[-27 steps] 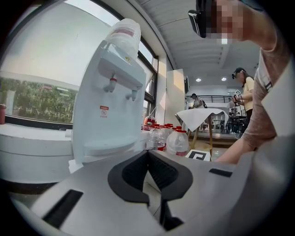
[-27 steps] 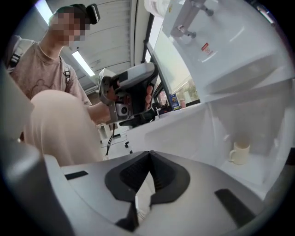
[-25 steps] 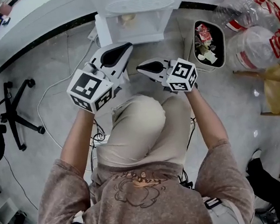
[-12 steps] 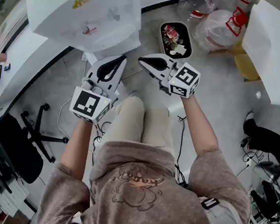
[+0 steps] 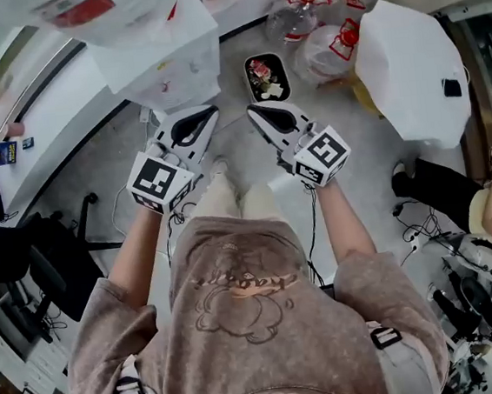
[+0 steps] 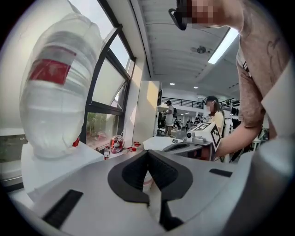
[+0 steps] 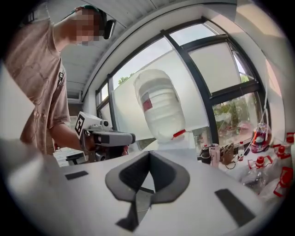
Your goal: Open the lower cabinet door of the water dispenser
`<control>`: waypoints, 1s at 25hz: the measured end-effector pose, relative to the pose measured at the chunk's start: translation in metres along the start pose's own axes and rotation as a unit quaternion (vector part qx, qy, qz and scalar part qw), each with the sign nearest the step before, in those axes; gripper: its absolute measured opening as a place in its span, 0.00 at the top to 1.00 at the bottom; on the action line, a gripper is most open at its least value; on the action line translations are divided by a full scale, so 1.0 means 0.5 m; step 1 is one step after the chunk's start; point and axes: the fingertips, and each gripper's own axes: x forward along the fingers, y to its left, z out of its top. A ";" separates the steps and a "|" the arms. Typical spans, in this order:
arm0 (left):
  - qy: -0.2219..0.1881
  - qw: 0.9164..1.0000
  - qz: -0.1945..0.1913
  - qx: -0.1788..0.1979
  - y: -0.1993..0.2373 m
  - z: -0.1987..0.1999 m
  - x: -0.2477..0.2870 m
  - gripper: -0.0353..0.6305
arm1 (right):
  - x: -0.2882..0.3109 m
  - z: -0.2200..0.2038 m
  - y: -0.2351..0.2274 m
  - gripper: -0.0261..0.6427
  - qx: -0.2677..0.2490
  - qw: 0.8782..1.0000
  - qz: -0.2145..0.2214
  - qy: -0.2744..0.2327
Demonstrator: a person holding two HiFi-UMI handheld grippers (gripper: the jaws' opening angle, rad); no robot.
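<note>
Head view: boxy dispenser (image 5: 171,68) (translucent jug (image 5: 135,11))

Daylight pours through the tall windows (image 7: 221,78) in both gripper views, washing out the panes and leaving the water dispenser bottle (image 6: 55,92) pale and glary against them. A ceiling strip light (image 6: 226,44) burns white in the left gripper view. Both these views bend strongly at the edges and darken to black corners. The head view is evenly bright, with soft, faint shadows on the floor (image 5: 373,161). Its top edge is smeared, and straight lines curve near its borders.
</note>
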 end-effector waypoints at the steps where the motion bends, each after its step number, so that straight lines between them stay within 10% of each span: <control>1: 0.000 1.000 -0.002 -0.001 -0.005 0.022 -0.010 0.92 | -0.006 0.029 0.016 0.95 -0.002 1.000 -0.009 -0.002; 18: -0.056 0.998 0.021 -0.008 0.022 0.202 -0.018 0.92 | -0.091 0.243 -0.003 0.95 -0.037 0.981 -0.178 -0.067; 25: -0.065 0.996 0.053 0.000 0.018 0.183 -0.007 0.92 | -0.106 0.235 -0.031 0.95 -0.050 0.981 -0.173 -0.072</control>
